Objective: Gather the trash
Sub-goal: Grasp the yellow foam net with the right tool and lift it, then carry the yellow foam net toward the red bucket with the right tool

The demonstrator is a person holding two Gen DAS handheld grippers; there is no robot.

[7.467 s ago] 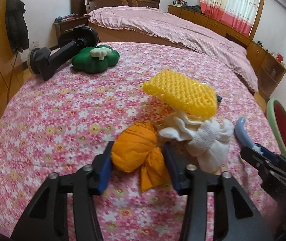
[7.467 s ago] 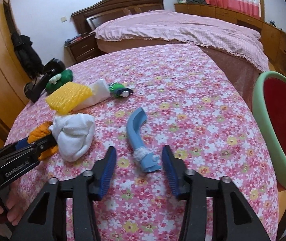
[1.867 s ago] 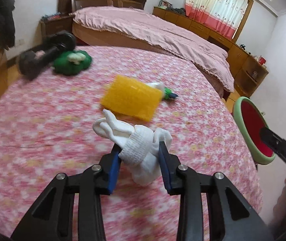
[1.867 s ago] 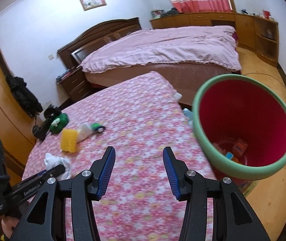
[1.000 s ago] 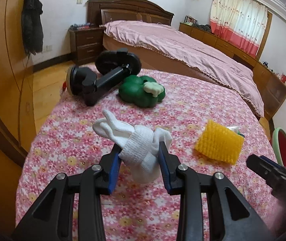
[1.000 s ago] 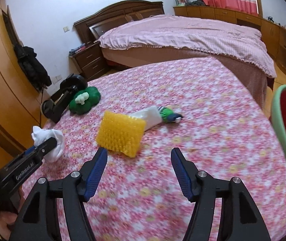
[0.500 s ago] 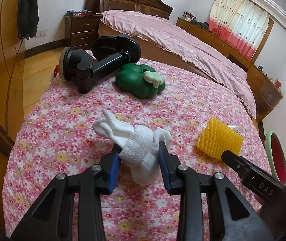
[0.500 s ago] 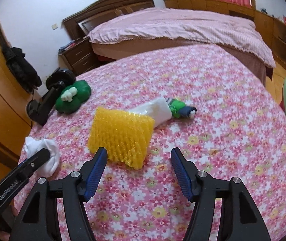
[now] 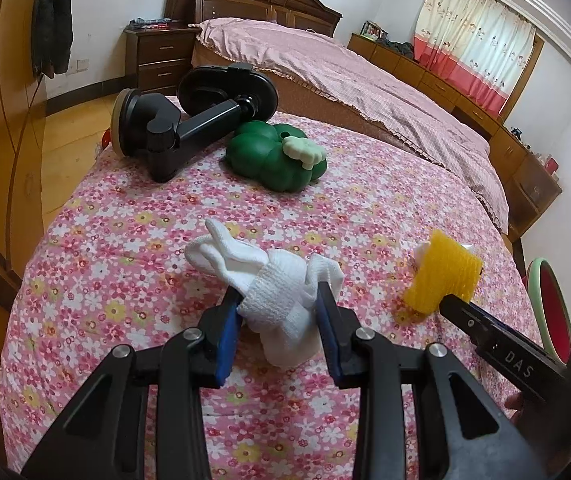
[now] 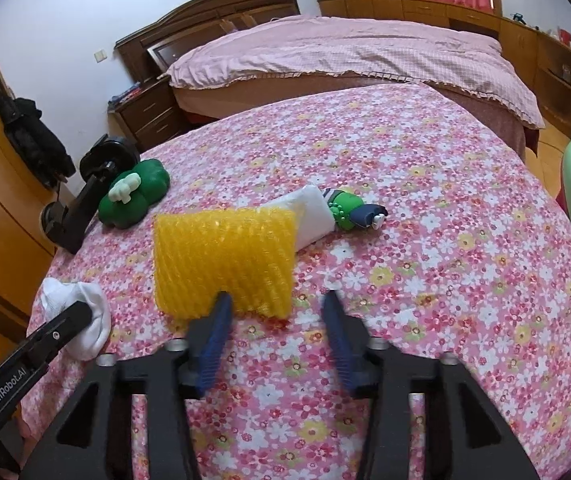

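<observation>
While our left gripper looks across the floral tablecloth, its blue pads pinch the white sock bundle, which is lifted off the cloth near the table's left edge. Ahead, toward the far left corner, a black suction mount lies on its side, touching the green clover toy just to its right. Off to the right sits the yellow mesh sponge, with the tip of our right gripper right at its near edge. A green-rimmed red bin stands past the table's right edge. A bed and nightstand are behind.

From the right wrist view, our right gripper has its fingers spread wide, holding nothing. The left pad overlaps the yellow mesh sponge at its near edge; we can't tell if it touches. The sponge sits mid-table, leaning over a white tube behind it, whose green cap end points right. The sponge hides part of the tube. At the left edge we see the left gripper with the white sock bundle at its tip. The green clover toy and black suction mount sit at the far left corner. The bin's rim shows at the far right.
</observation>
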